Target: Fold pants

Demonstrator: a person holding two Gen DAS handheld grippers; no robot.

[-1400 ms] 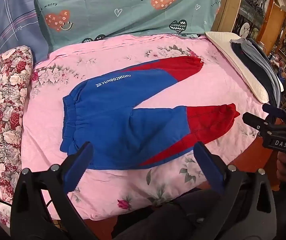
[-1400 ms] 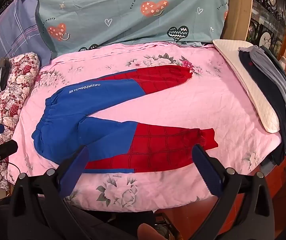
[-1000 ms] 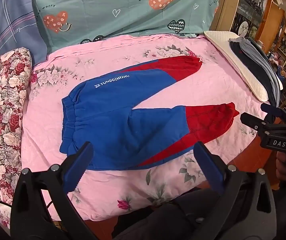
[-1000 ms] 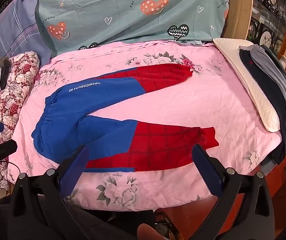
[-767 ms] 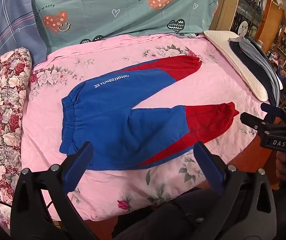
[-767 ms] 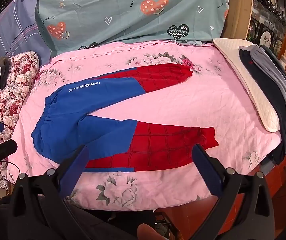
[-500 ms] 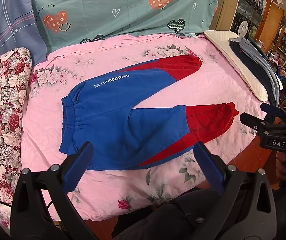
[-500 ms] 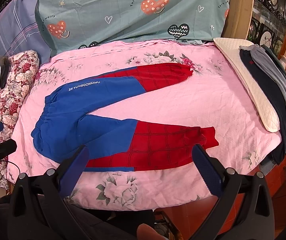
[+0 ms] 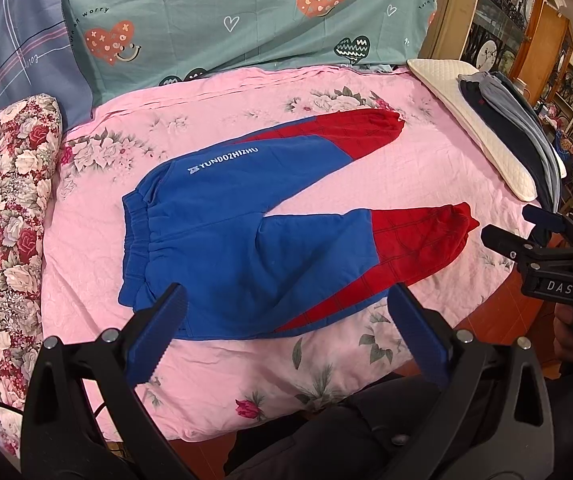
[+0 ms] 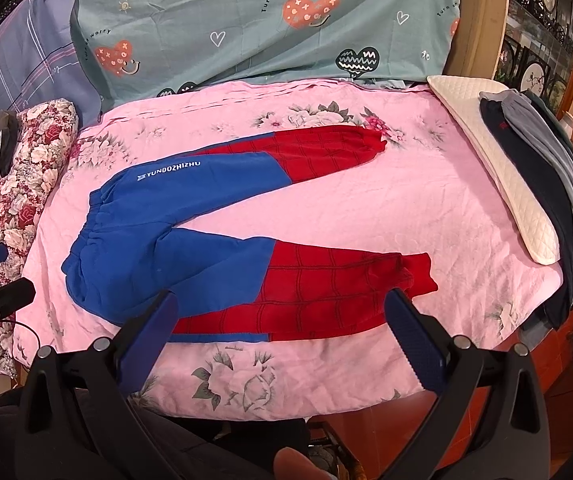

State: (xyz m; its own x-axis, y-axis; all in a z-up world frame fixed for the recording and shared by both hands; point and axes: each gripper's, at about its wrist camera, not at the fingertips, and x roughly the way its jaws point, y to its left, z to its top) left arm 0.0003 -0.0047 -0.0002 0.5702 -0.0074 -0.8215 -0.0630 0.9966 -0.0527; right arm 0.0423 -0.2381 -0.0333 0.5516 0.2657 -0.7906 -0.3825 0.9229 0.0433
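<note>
Not started: pants (image 10: 214, 256) flat on pink sheet (image 10: 366, 208), legs splayed, no fold; left gripper (image 9: 286, 328) and right gripper (image 10: 282, 328) both spread wide, empty, hovering near edge.

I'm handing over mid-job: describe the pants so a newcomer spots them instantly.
Start at the pink floral bedsheet covering the bed. The pants lie flat in its middle, legs splayed in a V, waistband toward the floral pillow. Unlike the dark clothes stacked at the right, they are blue with red lower legs and white lettering.
</note>
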